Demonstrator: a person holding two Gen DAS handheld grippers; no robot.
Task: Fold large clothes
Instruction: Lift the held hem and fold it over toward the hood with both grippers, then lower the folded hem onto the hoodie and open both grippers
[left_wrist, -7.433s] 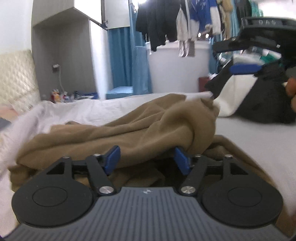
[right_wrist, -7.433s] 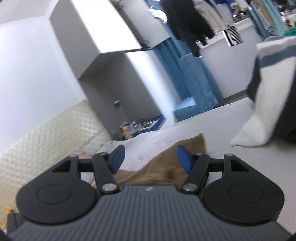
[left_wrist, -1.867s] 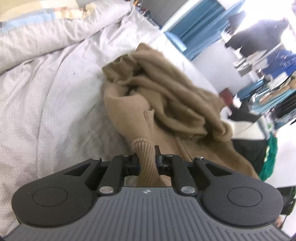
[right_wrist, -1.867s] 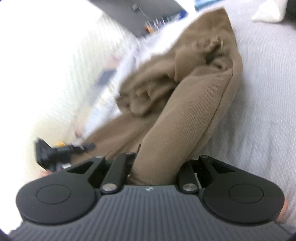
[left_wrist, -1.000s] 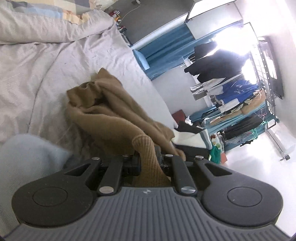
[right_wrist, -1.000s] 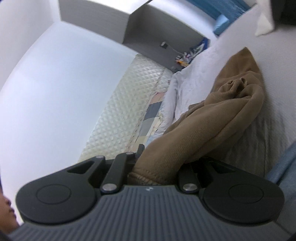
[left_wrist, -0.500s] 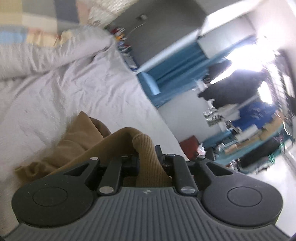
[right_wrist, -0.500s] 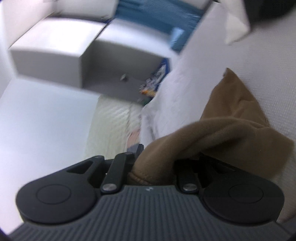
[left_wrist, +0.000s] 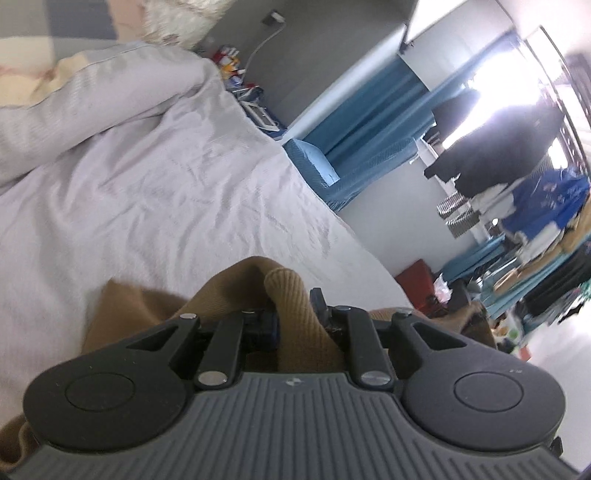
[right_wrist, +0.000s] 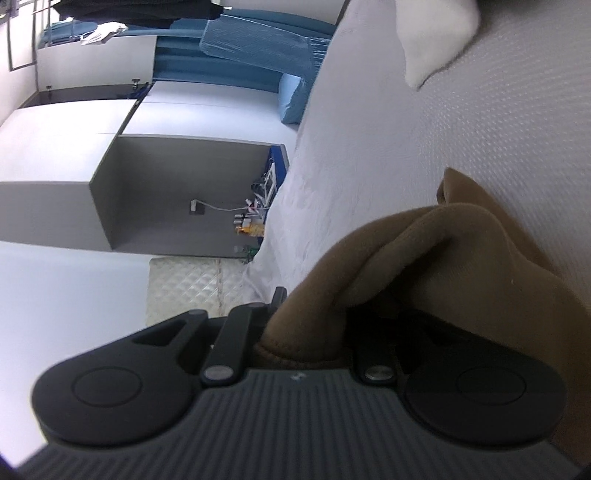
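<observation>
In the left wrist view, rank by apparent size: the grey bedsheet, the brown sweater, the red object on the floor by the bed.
1. Grey bedsheet, filling most of the left half.
2. Brown sweater, partly hidden behind the left tongs, so its full extent is unsure.
3. Red object, which is far off, so only its apparent size is small.
</observation>
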